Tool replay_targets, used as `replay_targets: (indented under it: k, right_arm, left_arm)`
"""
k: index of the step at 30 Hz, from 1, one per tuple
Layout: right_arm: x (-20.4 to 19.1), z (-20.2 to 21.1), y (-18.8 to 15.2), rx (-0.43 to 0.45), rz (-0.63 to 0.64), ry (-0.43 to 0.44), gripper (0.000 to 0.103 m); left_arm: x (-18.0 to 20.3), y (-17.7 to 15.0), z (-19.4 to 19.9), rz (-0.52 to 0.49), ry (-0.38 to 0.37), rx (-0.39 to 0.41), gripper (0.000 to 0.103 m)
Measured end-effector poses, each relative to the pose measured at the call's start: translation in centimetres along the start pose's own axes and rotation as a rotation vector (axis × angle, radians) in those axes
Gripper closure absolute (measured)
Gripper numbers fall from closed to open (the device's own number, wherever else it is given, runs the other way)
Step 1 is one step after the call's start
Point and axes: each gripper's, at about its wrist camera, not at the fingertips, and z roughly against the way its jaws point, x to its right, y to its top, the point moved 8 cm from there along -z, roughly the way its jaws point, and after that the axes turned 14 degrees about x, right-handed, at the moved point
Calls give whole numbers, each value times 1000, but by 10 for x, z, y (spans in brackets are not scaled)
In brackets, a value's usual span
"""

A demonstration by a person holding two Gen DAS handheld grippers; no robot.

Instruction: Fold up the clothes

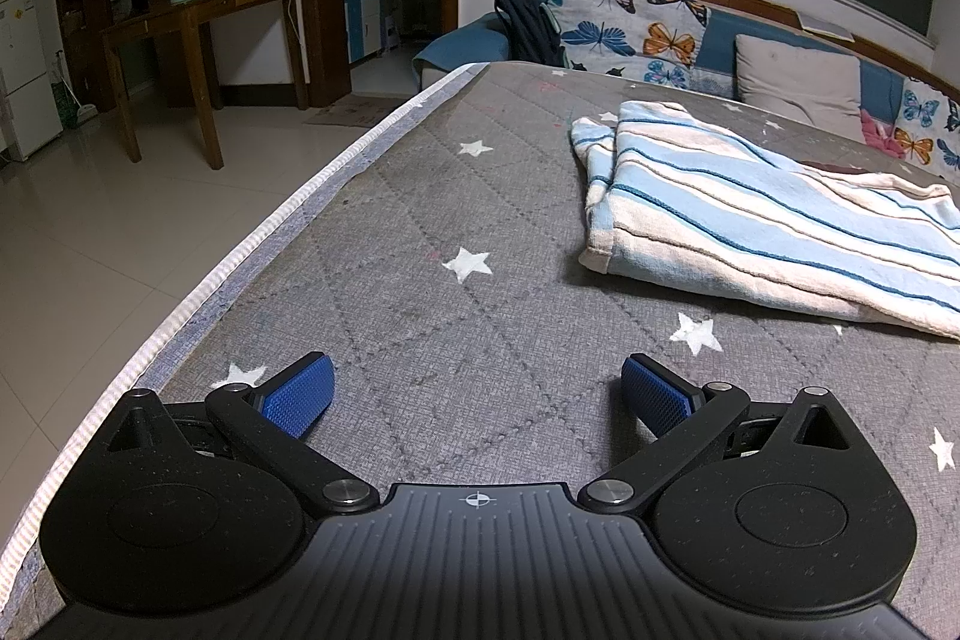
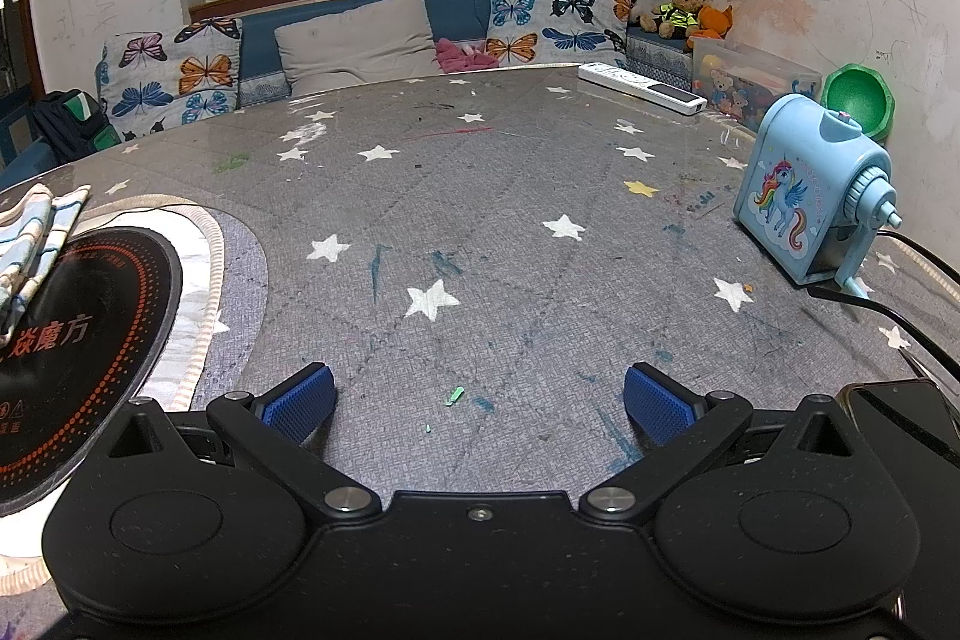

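Note:
A blue-and-white striped garment lies in a loose flat pile on the grey star-print table cover, ahead and to the right of my left gripper. That gripper stands open low over the cover with nothing between its blue pads. In the right wrist view only a corner of the striped garment shows at the far left, resting partly on a black induction cooktop. My right gripper is open too, over bare cover, well to the right of the garment.
The table's left edge drops to a tiled floor. A blue unicorn pencil sharpener with a black cable, a phone, a white power strip and a toy box stand on the right. A cushioned bench runs behind.

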Motion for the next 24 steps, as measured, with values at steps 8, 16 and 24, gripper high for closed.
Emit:
replay_targets:
  k: [8, 16, 24]
  right_arm:
    - [0, 1, 0, 0, 0, 0, 0]
    - [1, 0, 0, 0, 0, 0, 0]
    - [3, 1, 1, 0, 0, 0, 0]
  left_arm:
    - [0, 0, 0, 0, 0, 0, 0]
    - [0, 0, 0, 0, 0, 0, 0]
    - [0, 0, 0, 0, 0, 0, 0]
